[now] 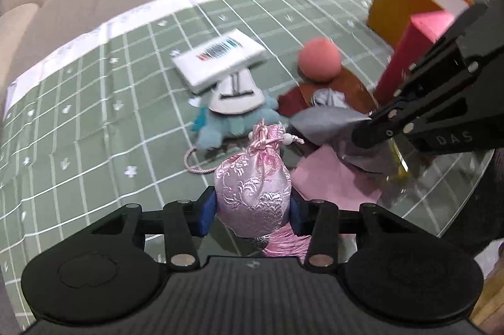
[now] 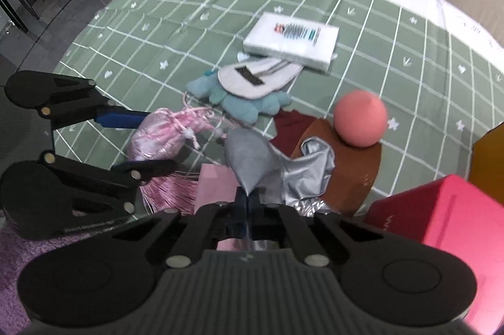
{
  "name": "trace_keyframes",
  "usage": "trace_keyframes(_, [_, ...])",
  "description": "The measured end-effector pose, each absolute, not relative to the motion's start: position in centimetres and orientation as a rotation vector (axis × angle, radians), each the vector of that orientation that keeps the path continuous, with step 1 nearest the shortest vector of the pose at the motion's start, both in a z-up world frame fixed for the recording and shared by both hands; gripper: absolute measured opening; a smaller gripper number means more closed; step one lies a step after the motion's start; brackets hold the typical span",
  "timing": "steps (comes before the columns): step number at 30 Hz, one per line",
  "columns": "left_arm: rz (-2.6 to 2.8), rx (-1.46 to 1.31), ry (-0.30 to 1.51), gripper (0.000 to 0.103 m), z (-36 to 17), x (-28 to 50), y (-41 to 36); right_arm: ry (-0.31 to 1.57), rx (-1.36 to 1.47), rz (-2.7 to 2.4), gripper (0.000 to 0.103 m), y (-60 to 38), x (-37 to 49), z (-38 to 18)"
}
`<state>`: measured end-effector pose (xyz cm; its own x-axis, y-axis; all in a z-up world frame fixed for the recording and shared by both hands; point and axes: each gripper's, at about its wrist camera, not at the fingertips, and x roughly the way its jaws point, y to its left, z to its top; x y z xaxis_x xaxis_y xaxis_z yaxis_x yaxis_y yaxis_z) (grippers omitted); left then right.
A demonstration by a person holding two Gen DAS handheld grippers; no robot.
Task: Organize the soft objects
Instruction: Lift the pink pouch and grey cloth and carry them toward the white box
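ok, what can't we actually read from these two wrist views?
- Pink pouch, left wrist view: bottom and tassel hidden behind the left tongs.
- Grey cloth, right wrist view: pinched edge lost between the shut right tongs.
- White packet: label print motion-blurred in the left view, too small in the right.
- Blue plush: mostly covered by a white fabric piece.
- Pink box: cut off by the frame edge.

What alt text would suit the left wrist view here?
The left gripper has its blue fingers on either side of a pink brocade pouch on a green grid tablecloth. To the right, the right gripper pinches grey fabric; behind lie a blue plush toy and a pink ball.
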<state>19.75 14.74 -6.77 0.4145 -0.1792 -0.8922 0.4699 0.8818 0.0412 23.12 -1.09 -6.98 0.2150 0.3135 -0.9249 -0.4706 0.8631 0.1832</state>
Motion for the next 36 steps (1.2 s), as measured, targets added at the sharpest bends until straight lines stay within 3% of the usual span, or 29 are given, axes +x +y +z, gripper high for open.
trace_keyframes(21, [-0.289,0.304,0.875,0.052,4.4,12.5,12.7,0.958,-0.069,0.596,0.000,-4.6,15.6,5.0])
trace_keyframes(36, [-0.286,0.267,0.856,0.052,5.5,5.5,8.0,0.949,0.045,0.605,0.000,-11.1,5.7,6.0])
